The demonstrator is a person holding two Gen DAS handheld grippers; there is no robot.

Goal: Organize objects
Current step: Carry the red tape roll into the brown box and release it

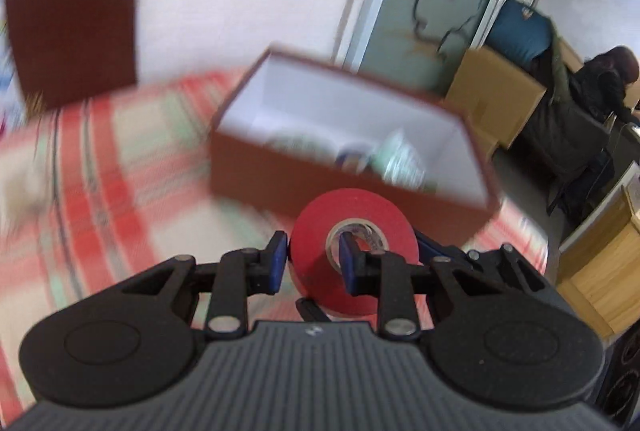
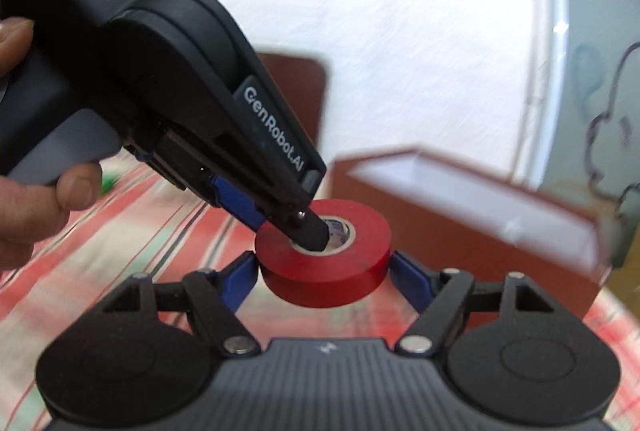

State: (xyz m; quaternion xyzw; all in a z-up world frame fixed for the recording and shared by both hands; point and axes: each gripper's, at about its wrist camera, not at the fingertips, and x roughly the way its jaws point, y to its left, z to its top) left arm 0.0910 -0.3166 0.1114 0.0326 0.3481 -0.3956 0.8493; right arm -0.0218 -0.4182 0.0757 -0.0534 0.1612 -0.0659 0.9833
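A red tape roll [image 1: 354, 253] [image 2: 324, 251] is held above the checked tablecloth, in front of a brown box [image 1: 280, 175] [image 2: 460, 227] with a white inside. My left gripper [image 1: 312, 257] is shut on the roll's wall, one finger inside the core and one outside; it also shows from above in the right wrist view [image 2: 288, 215]. My right gripper [image 2: 323, 271] has a blue finger on each side of the roll, touching its outer face. The box holds several items, blurred.
The brown box lid [image 1: 72, 27] leans against the white wall behind the table. The red, green and white checked cloth [image 1: 100, 171] covers the table. At the right are cardboard boxes [image 1: 492, 91], a seated person [image 1: 592, 103] and wooden furniture [image 1: 600, 271].
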